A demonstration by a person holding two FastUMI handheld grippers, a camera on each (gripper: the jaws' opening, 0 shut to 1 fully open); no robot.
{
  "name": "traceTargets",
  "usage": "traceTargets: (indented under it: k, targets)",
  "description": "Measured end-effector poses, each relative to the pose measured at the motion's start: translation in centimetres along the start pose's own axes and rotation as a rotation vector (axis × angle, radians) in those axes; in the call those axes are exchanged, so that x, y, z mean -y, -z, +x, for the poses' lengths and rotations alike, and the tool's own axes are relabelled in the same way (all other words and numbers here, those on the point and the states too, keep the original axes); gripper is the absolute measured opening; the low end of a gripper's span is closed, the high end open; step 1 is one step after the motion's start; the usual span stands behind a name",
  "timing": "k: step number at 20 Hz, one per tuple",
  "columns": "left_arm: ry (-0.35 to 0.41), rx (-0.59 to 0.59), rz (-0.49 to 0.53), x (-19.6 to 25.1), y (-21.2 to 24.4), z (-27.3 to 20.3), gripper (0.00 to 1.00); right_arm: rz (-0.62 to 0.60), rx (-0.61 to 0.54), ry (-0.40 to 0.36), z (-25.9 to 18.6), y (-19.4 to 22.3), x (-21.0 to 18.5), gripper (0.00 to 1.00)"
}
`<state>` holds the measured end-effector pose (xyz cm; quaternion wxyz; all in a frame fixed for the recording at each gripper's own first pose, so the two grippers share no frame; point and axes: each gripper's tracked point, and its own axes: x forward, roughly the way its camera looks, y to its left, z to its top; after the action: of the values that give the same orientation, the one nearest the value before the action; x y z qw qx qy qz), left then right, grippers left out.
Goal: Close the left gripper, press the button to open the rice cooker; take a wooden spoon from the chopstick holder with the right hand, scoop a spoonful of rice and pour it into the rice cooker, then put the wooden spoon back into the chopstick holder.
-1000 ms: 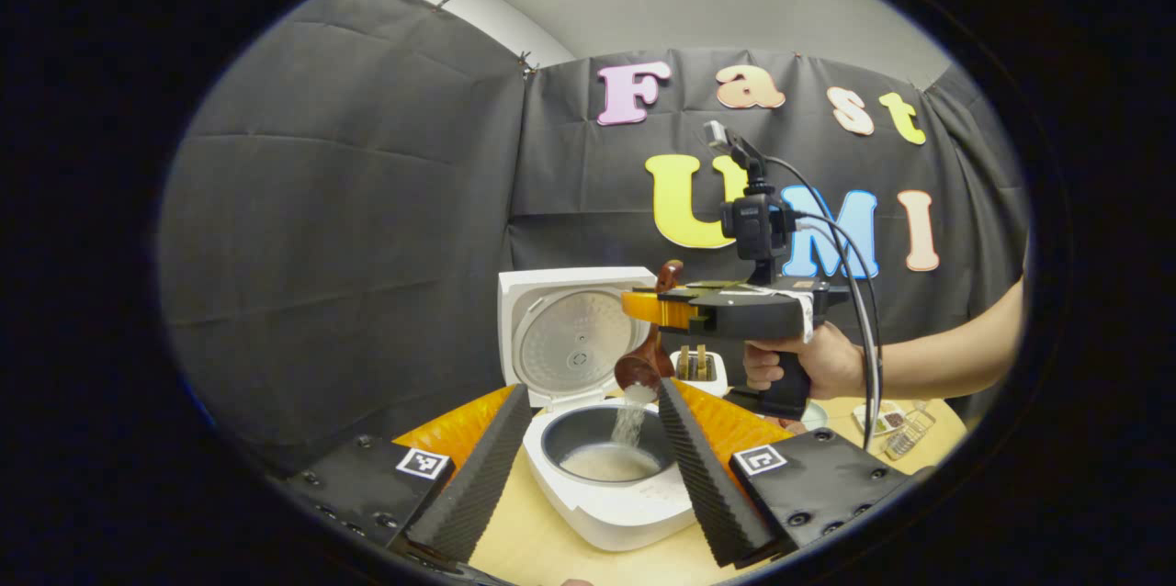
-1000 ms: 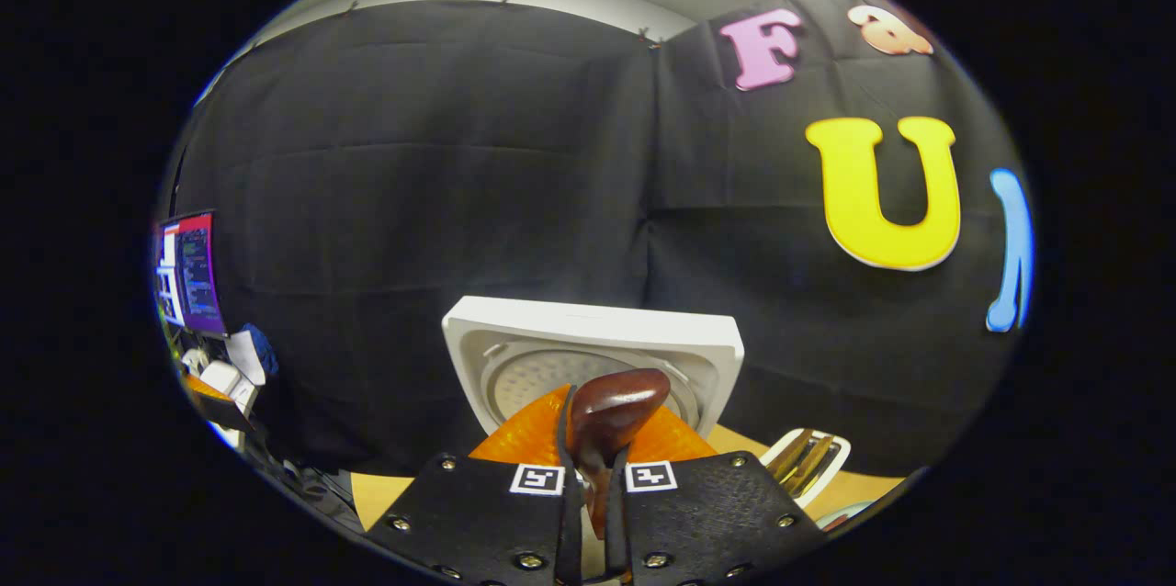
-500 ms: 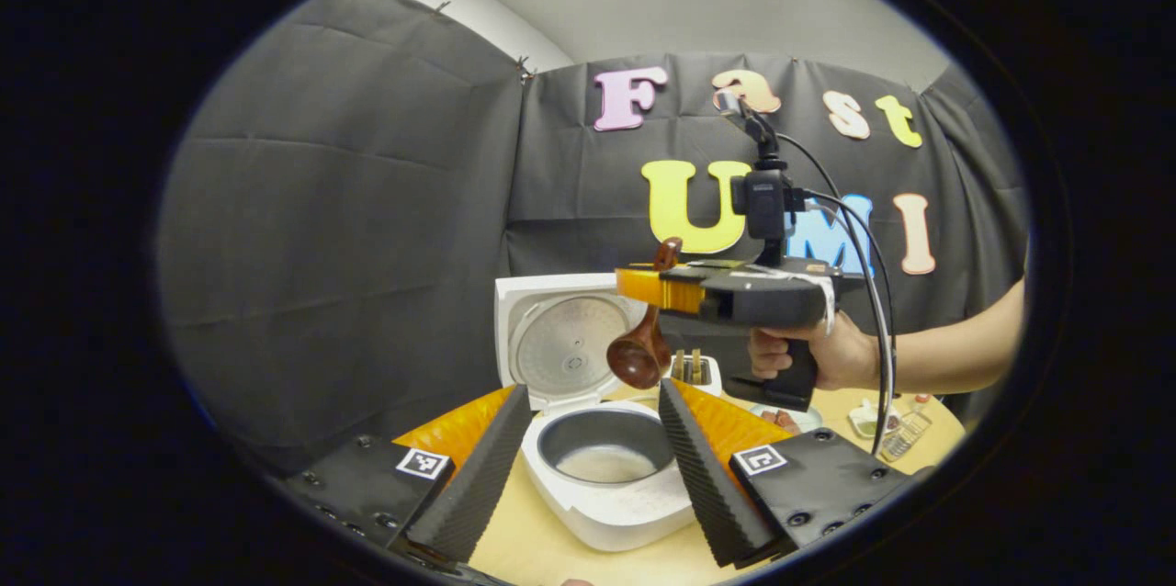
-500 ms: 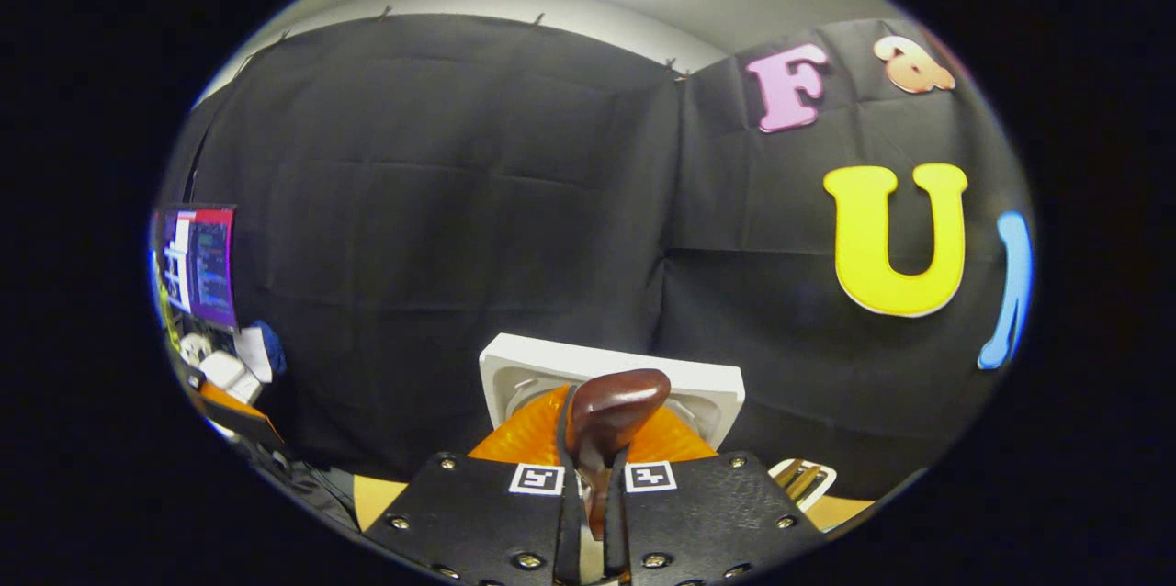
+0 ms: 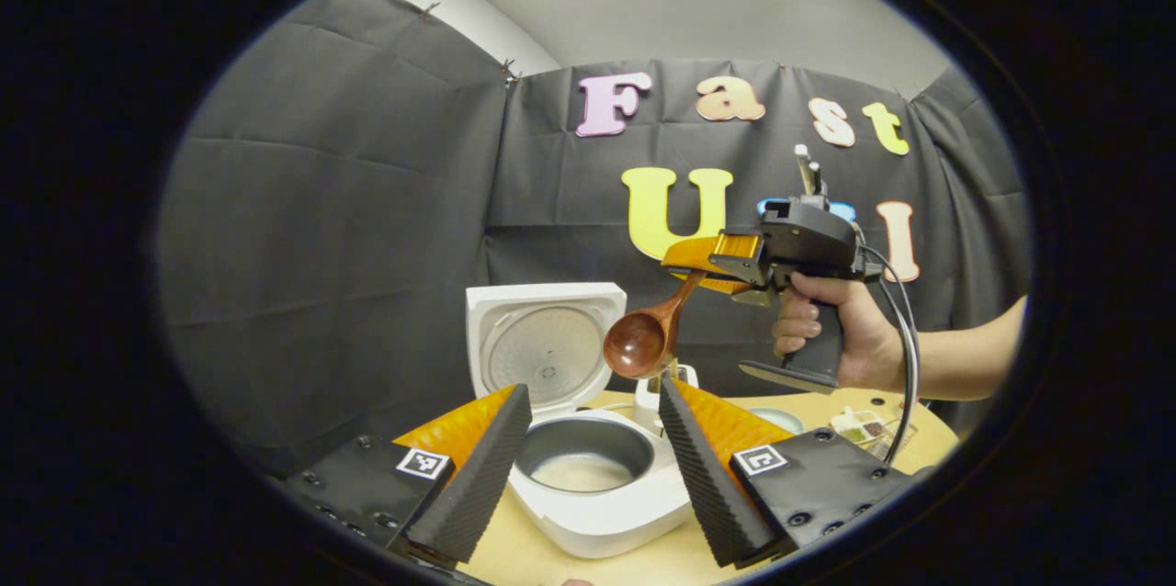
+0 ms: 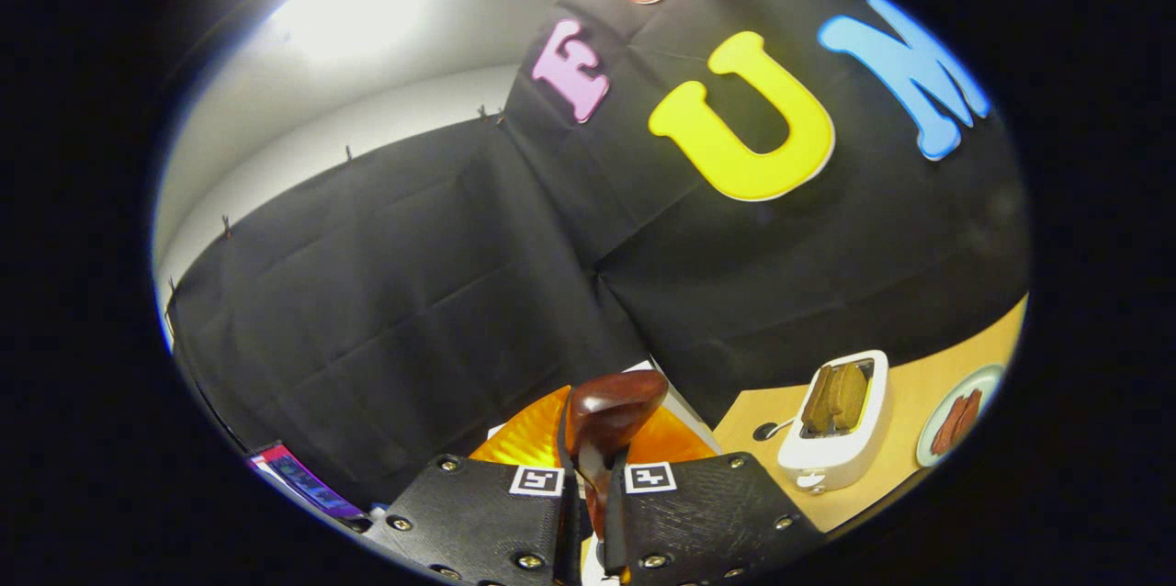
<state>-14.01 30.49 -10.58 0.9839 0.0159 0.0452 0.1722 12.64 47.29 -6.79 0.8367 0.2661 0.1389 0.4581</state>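
The right gripper point(image 6: 588, 512) is pinched tight on the wooden spoon point(image 5: 648, 333), both fingers pressing the handle, whose rounded end point(image 6: 611, 402) pokes up between them in the right gripper view. From the left gripper view, the spoon hangs down and away from that claw, bowl lowest, dark and empty of rice as far as can be seen, held up in the air well above the table point(image 5: 570, 558).

Below and to one side of the spoon bowl sits the rice cooker point(image 5: 597, 485), lid point(image 5: 544, 343) standing upright, a pale layer of rice in the inner pot. So the pour looks done; the step in hand reads as carrying the spoon back to the chopstick holder. Which object that is cannot be settled here: a white toaster-like box point(image 6: 841, 416) with slots stands on the table ahead of the right claw, a plate point(image 6: 960, 421) just beyond it.

The next move calls for swinging the spoon over the holder, lining it upright, lowering it in, then letting go.

The hand point(image 5: 827, 333) grips the pistol handle, forearm reaching in level, the claw tilted and rolled.

The left gripper point(image 5: 588, 448) hangs spread wide, nothing between its fingers, framing the cooker.
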Motion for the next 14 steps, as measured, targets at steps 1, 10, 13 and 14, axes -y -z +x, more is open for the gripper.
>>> traceTargets:
  k: [1,10,13,14]
  targets:
    - [0.010,0.004,-0.001,0.5,-0.2,0.2,0.99,0.035,0.011,0.008,-0.7,-0.6,0.8,0.10]
    - [0.127,0.038,-0.008,6.8,-1.6,2.4,0.94,0.251,0.132,0.076,-9.4,-5.7,5.4,0.10]
    - [0.162,0.040,-0.012,9.3,-1.9,3.2,0.94,0.231,0.150,0.121,-13.1,-6.8,6.9,0.10]
    - [0.175,0.040,-0.014,10.2,-1.9,3.4,0.94,0.218,0.159,0.133,-14.3,-7.3,7.2,0.10]
